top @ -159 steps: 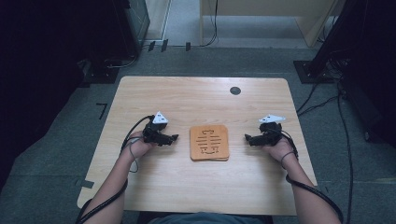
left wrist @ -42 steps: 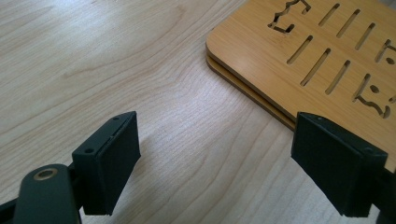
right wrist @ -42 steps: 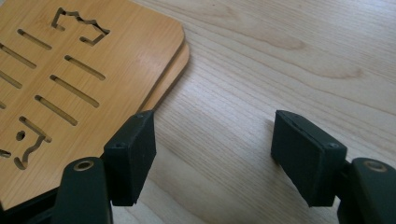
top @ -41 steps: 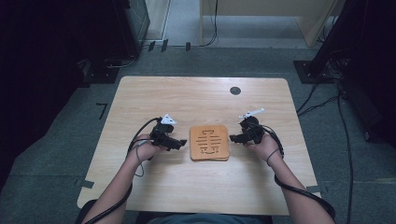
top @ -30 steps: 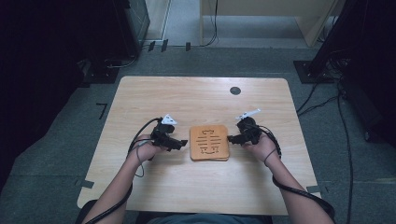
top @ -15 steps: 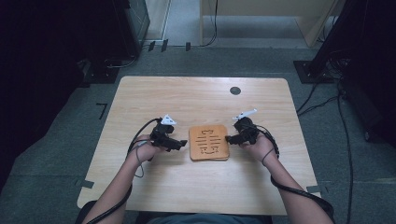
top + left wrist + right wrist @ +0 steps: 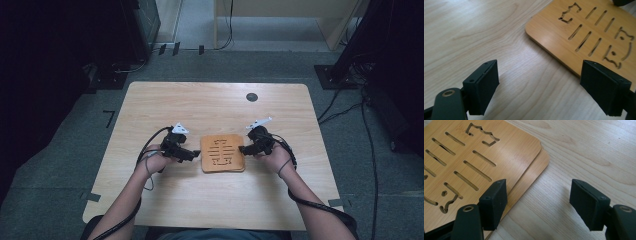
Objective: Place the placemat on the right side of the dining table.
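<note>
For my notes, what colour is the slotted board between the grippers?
Honey-tan wood, the board shows best in the right gripper view.

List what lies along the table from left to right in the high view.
Left tool → wooden board → right tool.

We see two stacked orange-brown wooden boards (image 7: 223,153) with slots cut through the upper one, lying flat, slightly offset, mid-worktop (image 7: 200,105).
</note>
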{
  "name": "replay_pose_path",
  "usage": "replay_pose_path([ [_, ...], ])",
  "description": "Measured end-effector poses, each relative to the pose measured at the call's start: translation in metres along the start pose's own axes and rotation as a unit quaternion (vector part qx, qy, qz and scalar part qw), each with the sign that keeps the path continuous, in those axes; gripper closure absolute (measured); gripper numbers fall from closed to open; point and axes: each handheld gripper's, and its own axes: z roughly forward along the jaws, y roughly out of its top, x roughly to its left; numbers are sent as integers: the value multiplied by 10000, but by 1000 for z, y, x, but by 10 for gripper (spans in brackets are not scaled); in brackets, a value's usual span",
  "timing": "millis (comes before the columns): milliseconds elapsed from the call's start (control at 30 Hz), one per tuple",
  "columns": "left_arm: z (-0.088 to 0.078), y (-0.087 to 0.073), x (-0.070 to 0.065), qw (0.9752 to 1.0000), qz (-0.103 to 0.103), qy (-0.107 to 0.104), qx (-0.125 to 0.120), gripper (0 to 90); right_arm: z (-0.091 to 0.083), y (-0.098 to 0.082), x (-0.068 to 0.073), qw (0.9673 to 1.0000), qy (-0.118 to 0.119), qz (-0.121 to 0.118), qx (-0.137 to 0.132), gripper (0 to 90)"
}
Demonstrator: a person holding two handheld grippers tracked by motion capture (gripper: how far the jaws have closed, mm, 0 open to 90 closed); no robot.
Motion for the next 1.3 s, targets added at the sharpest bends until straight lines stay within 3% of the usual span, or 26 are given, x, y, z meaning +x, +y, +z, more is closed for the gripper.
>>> replay_pose_path([
  [33, 0, 0, -1, 10000, -27, -10, 9, 156, 0, 0, 0, 10000, 1, -14, -2, 300],
  [100, -1, 2, -2, 10000, -47, -11, 48, 279, 1, 1, 1, 10000, 1, 8, 5, 298],
  [167, -1, 3, -3, 9999, -69, -68, 39, 289, 1, 1, 3, 9998, 6, 178, 28, 298],
  [233, -1, 3, -4, 9999, -62, -93, 52, 301, 1, 1, 3, 9998, 12, 200, 32, 297],
  [733, 0, 8, -8, 9998, -9, -183, 42, 331, 6, 6, 14, 9996, -138, 240, 2, 248],
  [900, 2, 11, -10, 9994, -126, -291, 102, 370, 7, 6, 16, 9995, -180, 240, -12, 231],
  [1300, 4, 12, -14, 9993, -27, -348, 157, 384, 10, 9, 23, 9996, -219, 201, -37, 216],
])
